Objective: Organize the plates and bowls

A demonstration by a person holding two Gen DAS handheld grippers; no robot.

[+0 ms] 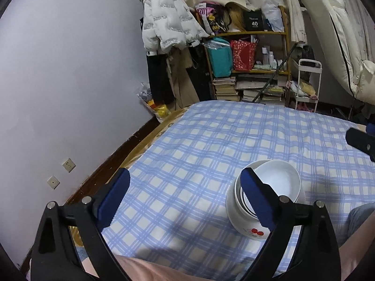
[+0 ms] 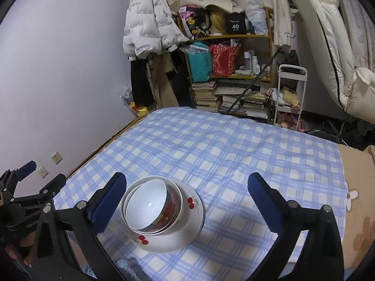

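A stack of dishes stands on the blue checked cloth (image 2: 222, 145). A white plate with red cherries (image 2: 187, 231) lies at the bottom. It carries a white bowl (image 2: 174, 213), and nested in that is a tilted bowl with a red and blue outside (image 2: 147, 206). My right gripper (image 2: 187, 178) is open above the stack; the stack lies by its left finger and nothing is between the pads. My left gripper (image 1: 185, 172) is open over bare cloth. The stack (image 1: 279, 180) sits partly behind its right finger.
A lilac wall (image 1: 70, 70) with sockets runs along the left. Behind the cloth's far edge stand a crowded shelf (image 2: 234, 53), hanging coats (image 2: 150, 23) and a small white cart (image 2: 290, 89). A white chair (image 2: 328, 46) fills the right. One finger (image 1: 358, 139) of the other gripper shows at the right edge.
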